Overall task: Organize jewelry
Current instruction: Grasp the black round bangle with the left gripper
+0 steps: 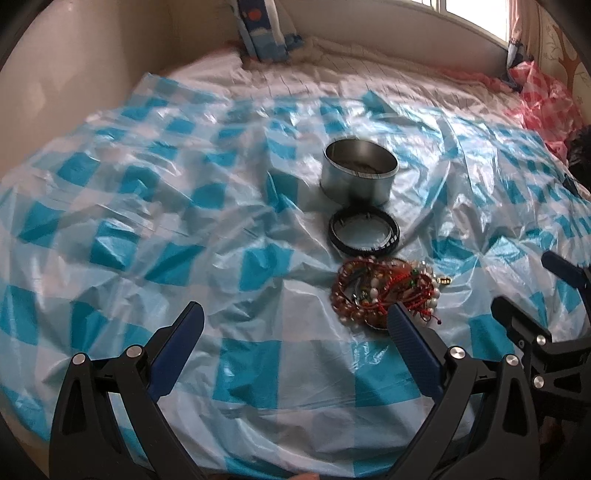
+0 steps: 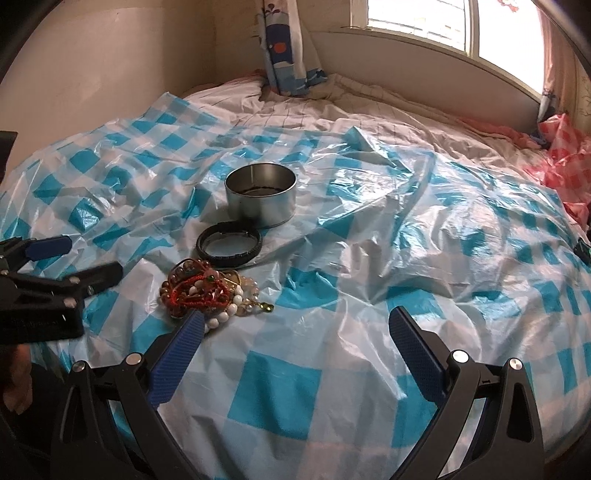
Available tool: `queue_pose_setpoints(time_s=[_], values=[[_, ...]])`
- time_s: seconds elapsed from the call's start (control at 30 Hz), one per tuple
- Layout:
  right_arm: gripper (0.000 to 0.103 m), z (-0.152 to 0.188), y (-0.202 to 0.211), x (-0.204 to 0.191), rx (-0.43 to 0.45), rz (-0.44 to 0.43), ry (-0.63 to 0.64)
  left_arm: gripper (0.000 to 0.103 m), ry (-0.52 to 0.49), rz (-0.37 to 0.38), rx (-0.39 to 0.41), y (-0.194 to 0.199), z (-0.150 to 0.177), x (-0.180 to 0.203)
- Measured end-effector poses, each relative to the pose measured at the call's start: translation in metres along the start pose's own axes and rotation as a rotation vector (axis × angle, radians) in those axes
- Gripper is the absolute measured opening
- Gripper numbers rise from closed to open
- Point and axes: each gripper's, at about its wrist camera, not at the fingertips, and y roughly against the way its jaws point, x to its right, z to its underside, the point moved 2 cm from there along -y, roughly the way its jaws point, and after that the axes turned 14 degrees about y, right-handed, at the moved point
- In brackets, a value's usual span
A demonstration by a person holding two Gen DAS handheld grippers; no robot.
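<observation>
A round metal tin (image 1: 359, 170) (image 2: 260, 196) stands open on the blue-and-white checked plastic sheet (image 1: 184, 229) (image 2: 406, 240). Just in front of it lies a black bracelet ring (image 1: 364, 229) (image 2: 229, 244). Nearer still is a tangled heap of red, white and amber bead bracelets (image 1: 384, 291) (image 2: 207, 291). My left gripper (image 1: 295, 321) is open and empty, its right finger beside the heap. My right gripper (image 2: 295, 325) is open and empty too, its left finger at the heap's near edge. Each gripper shows at the side of the other's view.
The sheet covers a bed with a pale striped bedsheet (image 2: 295, 107) at the far side. A blue patterned curtain (image 2: 284, 48) hangs in the corner under a window (image 2: 443, 22). A pink checked plastic sheet (image 2: 561, 155) lies bunched at the far right.
</observation>
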Motion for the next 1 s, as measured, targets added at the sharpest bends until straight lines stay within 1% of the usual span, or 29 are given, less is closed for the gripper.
queue_pose_setpoints(time_s=[0.07, 0.13, 0.17, 0.3, 0.37, 0.43, 0.47, 0.53, 0.57, 0.63, 0.67, 0.7, 0.77, 0.8, 0.83, 0.9, 1.0], values=[[0.096, -0.003, -0.004, 0.001, -0.002, 0.006, 0.001, 0.095, 0.01, 0.035, -0.053, -0.013, -0.002, 0.0], [0.096, -0.006, -0.007, 0.005, 0.001, 0.003, -0.006, 0.095, 0.018, 0.053, -0.075, -0.023, -0.006, 0.001], [0.096, -0.009, -0.01, 0.006, 0.011, 0.018, 0.002, 0.095, 0.019, 0.055, -0.078, -0.027, -0.011, 0.002], [0.096, -0.019, -0.028, 0.018, 0.013, 0.011, -0.034, 0.095, 0.04, 0.063, -0.064, -0.044, -0.037, 0.009], [0.096, -0.019, -0.034, 0.022, 0.004, 0.006, -0.05, 0.09, 0.034, 0.065, -0.068, -0.059, -0.05, 0.02], [0.096, -0.017, -0.036, 0.025, -0.007, -0.009, -0.067, 0.078, 0.007, 0.051, -0.09, -0.078, -0.058, 0.032], [0.096, -0.016, -0.037, 0.026, -0.008, -0.013, -0.072, 0.074, -0.001, 0.047, -0.104, -0.088, -0.061, 0.038], [0.096, -0.015, -0.038, 0.029, -0.013, -0.02, -0.085, 0.062, -0.019, 0.038, -0.128, -0.106, -0.063, 0.047], [0.096, -0.014, -0.04, 0.031, -0.017, -0.026, -0.094, 0.061, -0.03, 0.025, -0.138, -0.115, -0.064, 0.05], [0.096, -0.013, -0.041, 0.032, -0.017, -0.031, -0.102, 0.054, -0.042, -0.003, -0.148, -0.128, -0.065, 0.053], [0.096, -0.012, -0.041, 0.033, -0.015, -0.035, -0.107, 0.052, -0.036, 0.003, -0.152, -0.13, -0.065, 0.052], [0.096, -0.012, -0.042, 0.033, -0.016, -0.039, -0.108, 0.046, -0.032, 0.021, -0.153, -0.131, -0.066, 0.05], [0.096, -0.011, -0.044, 0.031, -0.022, -0.051, -0.104, 0.029, -0.024, 0.04, -0.151, -0.132, -0.067, 0.045], [0.096, -0.011, -0.045, 0.03, -0.023, -0.053, -0.099, 0.016, -0.019, 0.057, -0.164, -0.133, -0.067, 0.043], [0.096, -0.012, -0.046, 0.028, -0.026, -0.062, -0.097, 0.008, -0.005, 0.08, -0.182, -0.134, -0.068, 0.04], [0.096, -0.012, -0.045, 0.025, -0.023, -0.066, -0.086, 0.007, -0.006, 0.103, -0.192, -0.131, -0.069, 0.037], [0.096, -0.013, -0.042, 0.022, -0.008, -0.078, -0.082, 0.007, 0.021, 0.161, -0.187, -0.121, -0.072, 0.033]])
